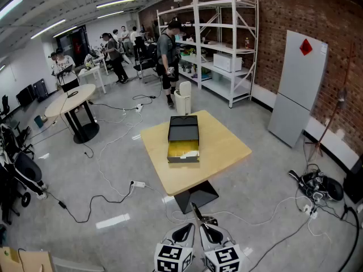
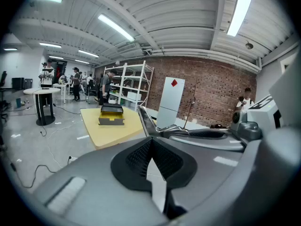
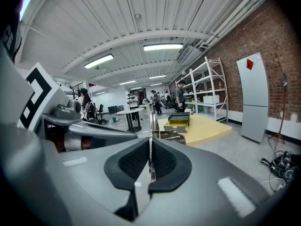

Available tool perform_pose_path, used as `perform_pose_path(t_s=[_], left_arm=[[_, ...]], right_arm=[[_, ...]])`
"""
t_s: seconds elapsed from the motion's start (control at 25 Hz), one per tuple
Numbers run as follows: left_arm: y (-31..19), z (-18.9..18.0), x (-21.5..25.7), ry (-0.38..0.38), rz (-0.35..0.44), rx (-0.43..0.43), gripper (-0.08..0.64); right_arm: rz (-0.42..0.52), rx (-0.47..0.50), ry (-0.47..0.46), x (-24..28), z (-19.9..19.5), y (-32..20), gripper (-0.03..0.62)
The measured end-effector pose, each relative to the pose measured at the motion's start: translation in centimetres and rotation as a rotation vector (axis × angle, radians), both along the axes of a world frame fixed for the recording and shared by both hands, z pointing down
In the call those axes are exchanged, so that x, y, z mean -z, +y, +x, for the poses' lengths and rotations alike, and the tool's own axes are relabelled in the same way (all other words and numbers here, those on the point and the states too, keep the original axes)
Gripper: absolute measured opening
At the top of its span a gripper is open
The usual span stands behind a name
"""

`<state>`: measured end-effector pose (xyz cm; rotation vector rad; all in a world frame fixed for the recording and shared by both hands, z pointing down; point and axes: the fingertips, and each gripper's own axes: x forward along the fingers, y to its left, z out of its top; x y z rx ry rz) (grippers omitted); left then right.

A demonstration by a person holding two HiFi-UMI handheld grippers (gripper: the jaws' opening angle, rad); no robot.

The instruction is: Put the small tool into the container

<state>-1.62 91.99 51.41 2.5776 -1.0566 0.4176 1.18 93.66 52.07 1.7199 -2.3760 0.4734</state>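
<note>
A black container [image 1: 183, 137] with a yellow inside lies open on the square wooden table [image 1: 227, 149]. It also shows far ahead in the left gripper view as the container [image 2: 111, 114] and in the right gripper view as the container [image 3: 178, 120]. My two grippers hang side by side low in the head view, well short of the table. The right gripper [image 1: 207, 228] [image 3: 150, 147] is shut on a small metal tool [image 3: 151, 121] that sticks out forward from its pads; the tool [image 1: 197, 212] points toward the table. The left gripper [image 1: 184, 229] [image 2: 149, 147] is shut and holds nothing, and the tool [image 2: 157, 128] lies just to its right.
Cables [image 1: 113, 194] snake over the grey floor around the table's base. A white bin [image 1: 182, 101] stands behind the table, white shelves [image 1: 218, 50] and a white fridge [image 1: 296, 86] along the brick wall. A round table [image 1: 71, 101] and several people are at the back left.
</note>
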Motion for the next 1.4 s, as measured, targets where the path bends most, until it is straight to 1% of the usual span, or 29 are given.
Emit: perform_pose_path(t_s=[0.16,0.28,0.36,0.48,0.6,0.84,0.96,1.04,1.2,1.4], left_arm=[[-2.0,-1.0,1.1,-0.004,0.015,-0.007,0.011],[-2.3,-1.9,2.1,-0.011,0.02,-0.008,0.011],[-2.1,-1.5,2.1,-0.012,0.026,-0.001,0.011],[-1.7,0.1,1.0,-0.012,0.031,0.007,0.011],[-1.7,2.2,0.4,-0.019,0.026,0.019,0.011],[-1.6,11.2,-0.7,-0.026,0.03,0.047,0.011],[-1.1,14.8,-0.1,-0.031,0.039,0.058,0.011],[-0.8,16.6,0.0,-0.033,0.039,0.071,0.011],[-1.2,17.7,1.2,-0.039,0.041,0.094,0.008],[-3.8,16.0,3.4,-0.038,0.039,0.133,0.005]], right_arm=[[0.009,-0.005,0.0,1.0,-1.2,-2.0,0.008],[0.012,-0.003,-0.002,2.2,-2.0,-2.4,0.008],[0.014,0.003,0.002,2.1,-1.6,-2.3,0.008],[0.015,0.013,0.002,1.0,0.0,-2.0,0.009],[0.015,0.024,-0.02,0.5,2.0,-2.0,0.009],[0.019,0.054,-0.049,-0.8,10.9,-1.8,0.009],[0.017,0.067,-0.05,-0.2,14.5,-1.4,0.009],[0.018,0.082,-0.05,0.0,16.3,-1.1,0.009],[0.021,0.106,-0.054,0.9,17.5,-1.6,0.009],[0.017,0.131,-0.059,2.6,16.1,-3.8,0.009]])
